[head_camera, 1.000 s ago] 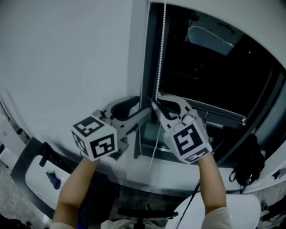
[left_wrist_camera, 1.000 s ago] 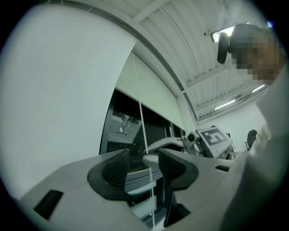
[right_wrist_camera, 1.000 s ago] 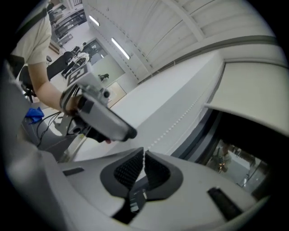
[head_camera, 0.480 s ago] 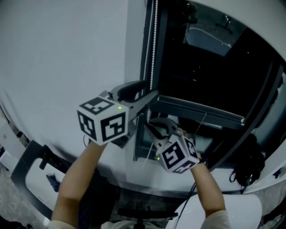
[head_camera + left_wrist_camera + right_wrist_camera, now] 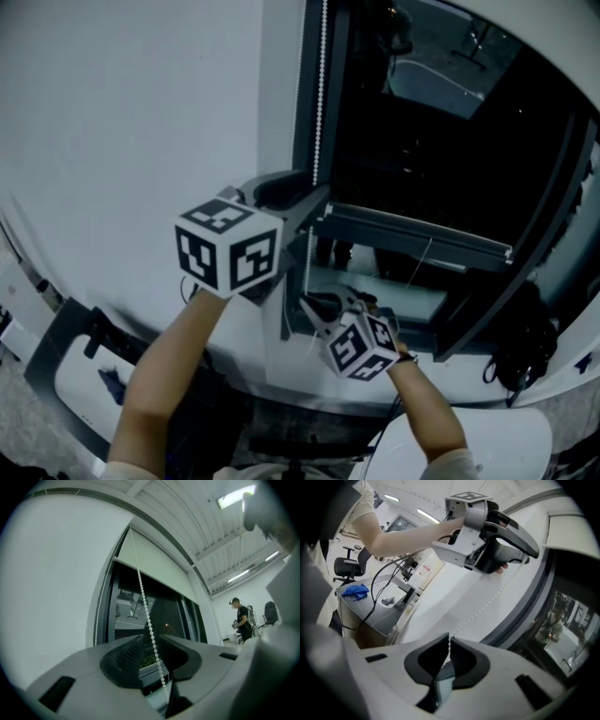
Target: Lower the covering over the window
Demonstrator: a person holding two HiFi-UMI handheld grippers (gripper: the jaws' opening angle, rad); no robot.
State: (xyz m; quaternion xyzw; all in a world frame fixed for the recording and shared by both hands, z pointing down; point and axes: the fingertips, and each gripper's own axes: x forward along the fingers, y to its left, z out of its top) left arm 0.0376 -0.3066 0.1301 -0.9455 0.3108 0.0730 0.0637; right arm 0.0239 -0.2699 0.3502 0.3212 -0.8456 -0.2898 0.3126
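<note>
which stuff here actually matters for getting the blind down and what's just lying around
For the job: bead chain; roller blind; window; right hand-held gripper, shut on the chain; left hand-held gripper, jaws just been closing round the chain, not yet gripping.
Lying about: office chair; blue cloth; person in the background.

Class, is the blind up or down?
Mostly up: the blind covers only the top; bare dark glass shows below.
</note>
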